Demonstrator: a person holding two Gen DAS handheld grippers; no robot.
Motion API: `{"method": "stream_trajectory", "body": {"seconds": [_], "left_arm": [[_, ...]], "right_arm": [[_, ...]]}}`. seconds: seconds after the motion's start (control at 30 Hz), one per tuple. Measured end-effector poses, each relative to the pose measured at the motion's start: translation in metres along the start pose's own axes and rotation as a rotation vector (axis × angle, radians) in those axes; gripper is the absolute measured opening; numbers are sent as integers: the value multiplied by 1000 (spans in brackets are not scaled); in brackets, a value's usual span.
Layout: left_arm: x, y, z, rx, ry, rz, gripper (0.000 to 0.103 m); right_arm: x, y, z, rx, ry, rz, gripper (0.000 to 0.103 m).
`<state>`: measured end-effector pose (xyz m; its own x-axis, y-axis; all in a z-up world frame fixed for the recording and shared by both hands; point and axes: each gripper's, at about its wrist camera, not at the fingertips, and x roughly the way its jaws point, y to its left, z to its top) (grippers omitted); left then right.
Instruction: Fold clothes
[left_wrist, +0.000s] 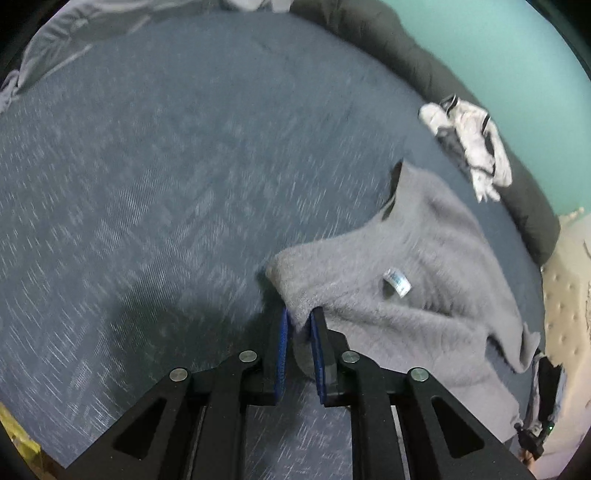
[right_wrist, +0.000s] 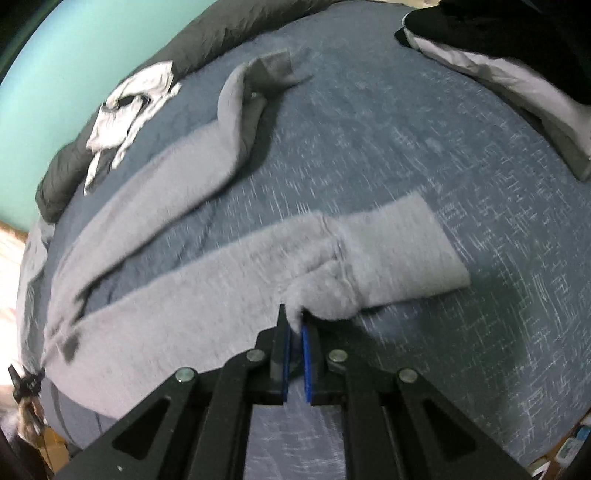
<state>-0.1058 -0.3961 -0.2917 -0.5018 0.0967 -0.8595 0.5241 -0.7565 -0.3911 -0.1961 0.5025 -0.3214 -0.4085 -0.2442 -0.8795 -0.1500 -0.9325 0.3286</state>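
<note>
Grey fuzzy sweater (left_wrist: 406, 295) is lying on the blue bed sheet (left_wrist: 166, 184), mostly spread, not folded into a packet. Left tongs (left_wrist: 299, 325) are pinching a bunched corner of the sweater's body, fabric sitting between the blue pads (left_wrist: 282, 350). Right tongs (right_wrist: 295, 328) are pinching a tuft of the near sleeve (right_wrist: 332, 254) just behind its ribbed cuff (right_wrist: 406, 243), which is lying flat on the sheet. Far sleeve (right_wrist: 236, 122) is trailing away, twisted, its cuff turned over near the dark rolled duvet (right_wrist: 192, 48). White care tag (left_wrist: 397, 282) is showing on the body, so it is probably lying inside-out or back-up, hard to say. Progress, judging only from this: no clean fold lines are showing, sleeves are still out to the side, so most of the folding looks left; both grips suit either laying the garment out or bringing a sleeve over. Room: wide open sheet is lying to the left of the sweater in the left view and ahead of the right tongs. Limits: mattress edge (left_wrist: 565, 295) is close on the sweater's right side, crumpled white garment (right_wrist: 125, 110) is sitting by the duvet, stacked black and light clothing (right_wrist: 517, 55) is lying at far right. Both views are motion-blurred.
</note>
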Motion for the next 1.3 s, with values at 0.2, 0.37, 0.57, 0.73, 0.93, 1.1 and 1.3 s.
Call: {"method": "stream_trajectory", "body": {"seconds": [0.2,0.37,0.57,0.73,0.93,1.1,1.3], "left_arm": [[-23,-7,3,28,-35,29,19],[-58,-20,12,59,-81,29,28],[-83,-53,18,121,-104,-17,36],[-71,-93,22,183,-97,-49,43],[-19,-131,44,235,-77,-87,43],[29,-147,69,241,-56,-110,43],[79,-158,102,226,-38,-110,48]], "right_arm": [[-7,-7,-4,-1,11,-15,19],[-30,-6,2,-13,-31,-24,23],[-58,-5,13,-18,-85,-29,23],[-70,-4,25,-15,-119,-9,24],[-60,16,39,-40,-127,15,26],[-33,42,53,-81,-113,21,26],[2,66,77,-112,-96,5,33]]}}
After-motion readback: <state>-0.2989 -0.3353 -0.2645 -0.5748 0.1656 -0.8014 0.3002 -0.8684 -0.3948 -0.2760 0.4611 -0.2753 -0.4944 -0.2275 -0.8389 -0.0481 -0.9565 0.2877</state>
